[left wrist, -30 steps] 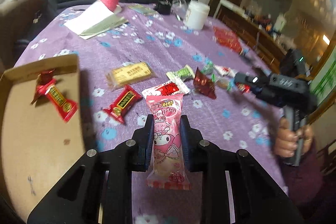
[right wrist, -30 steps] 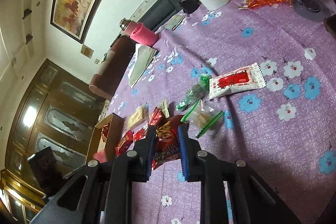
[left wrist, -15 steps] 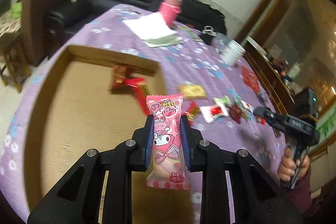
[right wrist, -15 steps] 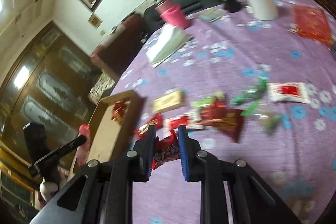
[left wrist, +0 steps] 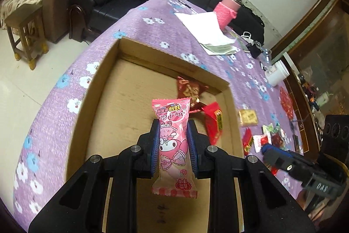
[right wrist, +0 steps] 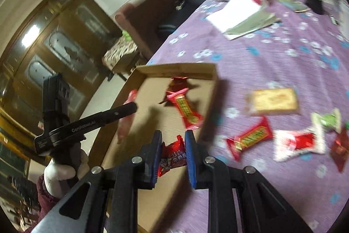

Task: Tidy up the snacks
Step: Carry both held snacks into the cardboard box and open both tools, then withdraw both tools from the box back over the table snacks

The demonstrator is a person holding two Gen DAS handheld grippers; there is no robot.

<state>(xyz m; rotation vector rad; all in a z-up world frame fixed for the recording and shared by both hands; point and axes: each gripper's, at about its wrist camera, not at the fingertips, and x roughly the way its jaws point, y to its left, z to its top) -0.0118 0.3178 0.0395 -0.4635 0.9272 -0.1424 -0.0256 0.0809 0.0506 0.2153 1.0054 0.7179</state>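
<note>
L gripper [left wrist: 173, 145] above the shallow brown cardboard box [left wrist: 104, 84], jaws closed on a pink cartoon-print candy packet [left wrist: 173, 145], packet upright betw. blue pads, over box floor. R gripper [right wrist: 173, 153] at box's near right edge, jaws pinched on a small red crinkled snack packet [right wrist: 173, 156]. Inside box, far right corner: dark red foil pouch [left wrist: 189, 90] w/ red-yellow bar wrapper [left wrist: 214, 121] next to it. Right of box on purple floral tablecloth [left wrist: 139, 23]: loose snacks, incl. tan cracker pack [right wrist: 273, 100], red-yellow bar [right wrist: 250, 139], white-red sachet [right wrist: 298, 142].
</note>
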